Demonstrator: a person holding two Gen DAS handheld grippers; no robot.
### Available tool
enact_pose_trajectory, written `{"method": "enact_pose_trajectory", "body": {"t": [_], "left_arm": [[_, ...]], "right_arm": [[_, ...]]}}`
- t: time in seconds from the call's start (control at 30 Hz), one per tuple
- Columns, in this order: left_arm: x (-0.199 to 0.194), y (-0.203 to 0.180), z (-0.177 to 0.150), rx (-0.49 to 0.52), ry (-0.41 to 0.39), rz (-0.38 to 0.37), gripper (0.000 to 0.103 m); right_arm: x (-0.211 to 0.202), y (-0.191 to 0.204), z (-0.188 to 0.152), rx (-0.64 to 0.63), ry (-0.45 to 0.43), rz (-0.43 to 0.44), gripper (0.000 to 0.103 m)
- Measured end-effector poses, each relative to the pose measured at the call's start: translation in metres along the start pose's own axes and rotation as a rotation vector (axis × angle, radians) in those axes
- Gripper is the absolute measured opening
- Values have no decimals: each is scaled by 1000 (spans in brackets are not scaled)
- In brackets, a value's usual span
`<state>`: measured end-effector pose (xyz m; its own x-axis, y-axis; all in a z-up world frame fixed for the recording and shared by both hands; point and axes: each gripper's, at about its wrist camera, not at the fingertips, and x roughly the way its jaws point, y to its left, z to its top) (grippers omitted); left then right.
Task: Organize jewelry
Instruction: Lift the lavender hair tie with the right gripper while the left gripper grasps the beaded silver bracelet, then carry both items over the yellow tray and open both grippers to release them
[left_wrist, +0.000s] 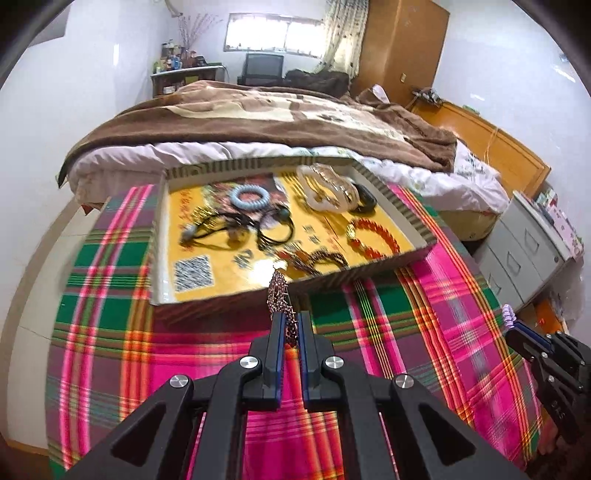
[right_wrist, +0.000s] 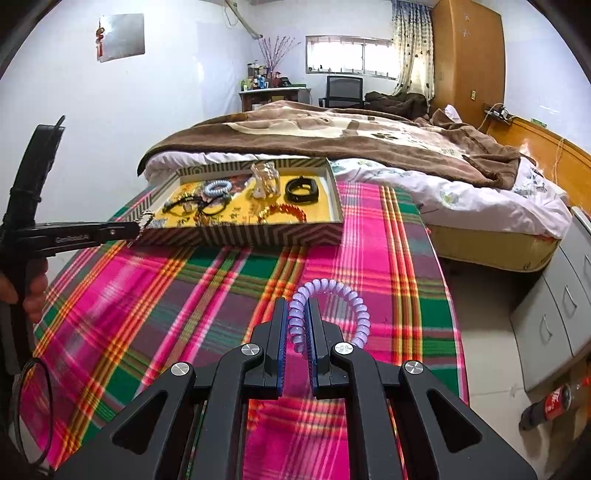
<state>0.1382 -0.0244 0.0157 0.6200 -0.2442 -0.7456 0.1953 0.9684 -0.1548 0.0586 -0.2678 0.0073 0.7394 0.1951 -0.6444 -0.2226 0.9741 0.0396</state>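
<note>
Our left gripper (left_wrist: 290, 321) is clamped on a sparkly purple beaded chain (left_wrist: 279, 291) just below the striped cardboard tray (left_wrist: 399, 266) at centre frame, nearer than our right gripper (right_wrist: 297, 314), clamped on a lilac coil hair tie (right_wrist: 332, 291).

A beaded chain (left_wrist: 279, 295) and a lilac coil tie (right_wrist: 332, 295) hang clamped before the jewelry tray (left_wrist: 369, 266).

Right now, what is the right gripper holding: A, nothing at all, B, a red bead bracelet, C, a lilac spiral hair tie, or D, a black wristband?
C: the right gripper is shut on the lilac spiral hair tie, whose coil loops out past the fingertips above the plaid cloth.
</note>
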Motion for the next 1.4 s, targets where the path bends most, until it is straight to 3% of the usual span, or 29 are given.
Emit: {"method": "enact_pose_trajectory", "body": {"t": [0.27,0.57,0.93,1.2,1.4], "left_arm": [[-17,22,18,-4,-35,36,6],[-4,39,33,-14,-23,49,6],[39,56,44,-25,23,53,6],[65,56,47,-3,52,67,6],[78,58,46,-7,76,74,6]], "right_arm": [[7,8,30,-28,-34,23,9],[41,27,75,-87,-41,52,9],[125,62,114,-164,34,107,9],[183,81,118,-219,120,120,9],[204,86,118,-238,162,118,9]]}}
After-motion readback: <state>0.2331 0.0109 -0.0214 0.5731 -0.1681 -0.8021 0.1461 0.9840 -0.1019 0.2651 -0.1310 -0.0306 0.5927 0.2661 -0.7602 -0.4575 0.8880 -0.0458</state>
